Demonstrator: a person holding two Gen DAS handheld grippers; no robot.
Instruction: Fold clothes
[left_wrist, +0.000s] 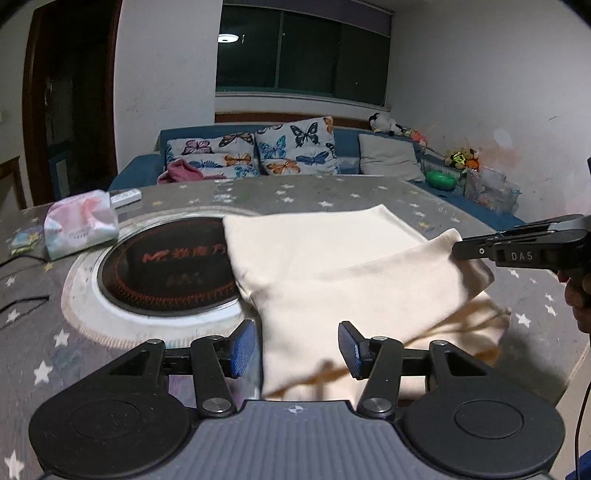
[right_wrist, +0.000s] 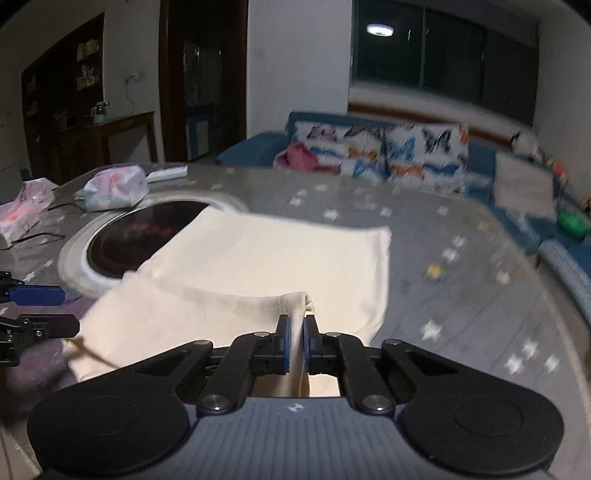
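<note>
Centrally, a cream garment (left_wrist: 332, 266) is seen lying partly folded on a bench (left_wrist: 369, 192) covered with a grey cloth printed with white stars. One end of the garment overlaps a round black cooktop (left_wrist: 162, 269) set into the bench. The right gripper (right_wrist: 296, 332) is closed narrowly on a raised fold of the cream fabric, which is pinched between its blue pads (right_wrist: 283, 338). In the left wrist view, the same gripper (left_wrist: 460, 249) is seen at the right edge, holding the lifted corner of the garment above the lower layers. The left gripper (left_wrist: 297, 345) is held wide, nothing between its blue pads (left_wrist: 243, 347), just above the near edge of the garment. A thin brownish streak, possibly a drawstring, is blurred across the near fabric and cannot be identified with certainty. A pastel pouch (left_wrist: 81, 225) is placed on the bench to the left of the cooktop. A blue sofa (left_wrist: 147, 166) with butterfly-print cushions (left_wrist: 295, 147) is visible behind the bench.
</note>
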